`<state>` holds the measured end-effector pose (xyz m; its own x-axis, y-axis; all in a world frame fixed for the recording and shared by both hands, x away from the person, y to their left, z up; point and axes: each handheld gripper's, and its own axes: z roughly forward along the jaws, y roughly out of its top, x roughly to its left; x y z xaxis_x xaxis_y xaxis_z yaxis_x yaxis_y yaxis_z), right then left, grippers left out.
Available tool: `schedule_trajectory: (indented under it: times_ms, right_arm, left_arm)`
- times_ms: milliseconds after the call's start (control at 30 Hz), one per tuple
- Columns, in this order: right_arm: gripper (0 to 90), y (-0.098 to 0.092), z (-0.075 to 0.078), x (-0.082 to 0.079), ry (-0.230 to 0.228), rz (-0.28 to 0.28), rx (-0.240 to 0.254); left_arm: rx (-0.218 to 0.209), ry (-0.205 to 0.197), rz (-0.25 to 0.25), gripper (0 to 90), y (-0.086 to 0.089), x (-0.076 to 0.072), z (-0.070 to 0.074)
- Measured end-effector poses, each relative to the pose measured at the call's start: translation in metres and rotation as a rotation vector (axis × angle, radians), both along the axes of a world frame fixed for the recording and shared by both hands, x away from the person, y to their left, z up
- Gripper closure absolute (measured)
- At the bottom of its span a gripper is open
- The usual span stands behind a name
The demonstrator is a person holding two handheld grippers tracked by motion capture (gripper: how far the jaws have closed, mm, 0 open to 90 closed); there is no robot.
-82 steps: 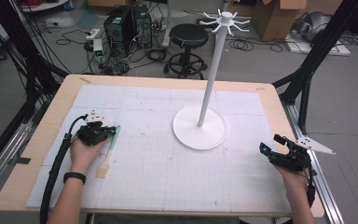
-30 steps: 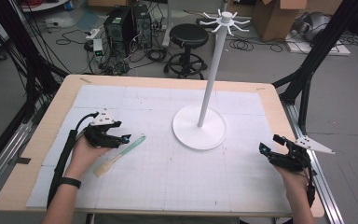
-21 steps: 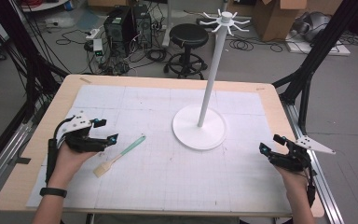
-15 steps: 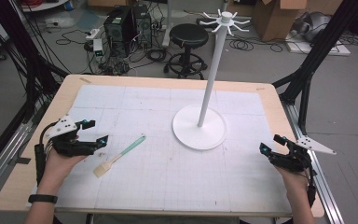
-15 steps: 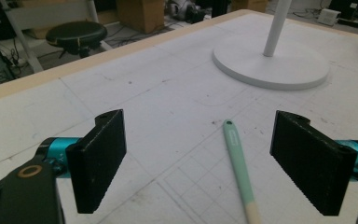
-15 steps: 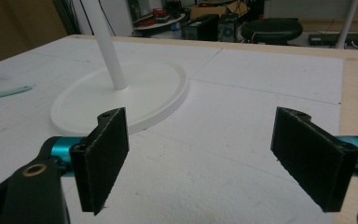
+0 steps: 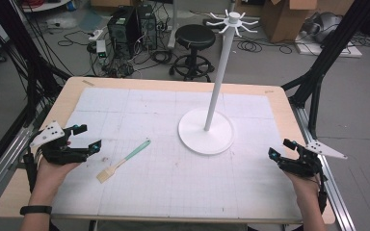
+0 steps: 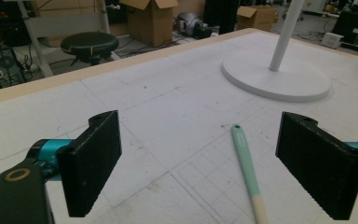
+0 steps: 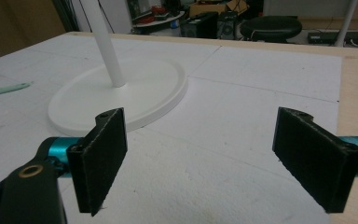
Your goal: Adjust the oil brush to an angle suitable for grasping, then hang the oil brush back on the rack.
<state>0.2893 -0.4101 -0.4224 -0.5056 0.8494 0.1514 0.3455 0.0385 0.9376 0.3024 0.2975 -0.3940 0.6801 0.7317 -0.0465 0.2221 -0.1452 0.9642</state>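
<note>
A small brush [image 7: 123, 161] with a mint-green handle and pale bristle head lies flat on the white mat, left of centre. Its handle [image 8: 244, 156] runs between the jaws in the left gripper view. My left gripper [image 7: 87, 139] stands open at the table's left edge, a short way left of the brush and apart from it. Near the right edge my right gripper [image 7: 282, 148] stands open and holds nothing. A white stand with a round base [image 7: 206, 131] and a tall pole [image 9: 107, 44] with hooks on top rises at mid-table.
The white gridded mat [image 7: 173, 178] covers most of the wooden table [image 7: 67, 98]. Beyond the far edge are a black stool [image 7: 195, 36], computer gear, cables and cardboard boxes. Black frame legs flank both sides of the table.
My left gripper let go of the brush, which now lies slanted on the mat, and has pulled back left toward the table's edge. The right gripper has stayed still.
</note>
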Motion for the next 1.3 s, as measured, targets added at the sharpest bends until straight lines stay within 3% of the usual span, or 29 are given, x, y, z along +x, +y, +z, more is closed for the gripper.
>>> schedule_trajectory:
  times_ms: [300, 567, 867, 1133, 1300]
  right_arm:
    - [15.9, -0.002, 0.001, 0.0, -0.001, -0.007, 0.006]
    - [15.3, -0.001, 0.001, 0.0, -0.003, 0.005, -0.002]
    - [15.3, 0.0, 0.002, 0.0, -0.005, 0.015, -0.012]
    - [15.3, -0.001, 0.002, 0.0, -0.004, 0.014, -0.007]
    - [15.3, -0.001, 0.002, -0.001, 0.001, 0.013, -0.004]
  left_arm:
    - [-0.025, -0.012, -0.023, 13.6, -0.001, -0.002, 0.005]
    - [-0.013, -0.002, -0.059, 13.3, -0.005, -0.001, 0.003]
    - [0.026, 0.04, -0.091, 13.3, -0.014, -0.003, 0.001]
    - [0.085, 0.083, -0.079, 13.8, -0.033, 0.001, -0.007]
    - [0.145, 0.125, -0.078, 14.7, -0.046, 0.004, -0.016]
